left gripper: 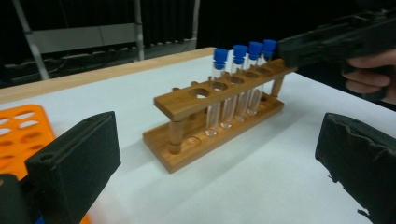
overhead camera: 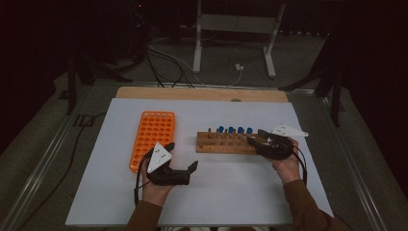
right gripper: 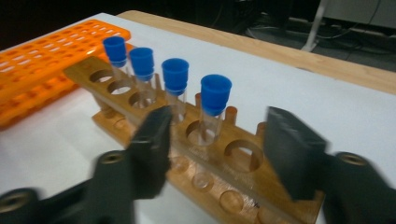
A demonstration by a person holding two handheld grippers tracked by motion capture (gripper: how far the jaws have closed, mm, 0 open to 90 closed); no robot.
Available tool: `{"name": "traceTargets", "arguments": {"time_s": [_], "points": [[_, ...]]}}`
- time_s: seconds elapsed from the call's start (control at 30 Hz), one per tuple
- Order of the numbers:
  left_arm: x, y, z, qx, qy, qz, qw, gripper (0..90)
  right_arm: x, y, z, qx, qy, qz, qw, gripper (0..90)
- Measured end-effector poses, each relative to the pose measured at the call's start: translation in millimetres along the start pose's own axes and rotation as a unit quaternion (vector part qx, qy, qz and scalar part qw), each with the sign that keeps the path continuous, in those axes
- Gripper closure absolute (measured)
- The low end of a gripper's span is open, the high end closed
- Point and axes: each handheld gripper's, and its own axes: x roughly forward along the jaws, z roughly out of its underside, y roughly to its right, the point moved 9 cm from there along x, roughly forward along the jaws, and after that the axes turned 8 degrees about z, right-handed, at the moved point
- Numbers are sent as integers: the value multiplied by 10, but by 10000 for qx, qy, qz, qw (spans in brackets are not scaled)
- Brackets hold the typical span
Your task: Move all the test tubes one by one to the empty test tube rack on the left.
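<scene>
Left gripper [overhead camera: 183,156] is hovering spread and empty beside the orange rack [overhead camera: 153,138]. Right gripper [right gripper: 215,149] is straddling the wooden rack's [right gripper: 243,182] end, jaws half-spread, pinching nothing. Risk: closing off-centre is likely knocking the nearest blue-capped tube [right gripper: 212,109] or shoving the rack.

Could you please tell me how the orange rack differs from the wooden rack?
The orange rack is plastic with many small holes, all empty; the wooden rack has a few large holes and holds four blue-capped test tubes. Both rest on the white table.
</scene>
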Motion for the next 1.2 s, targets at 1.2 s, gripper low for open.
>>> {"name": "traceTargets", "arguments": {"time_s": [1.2], "points": [[190,205,226,68,-366,323,9988,10,61,-63,-168,-267,160,18,9995,769]]}}
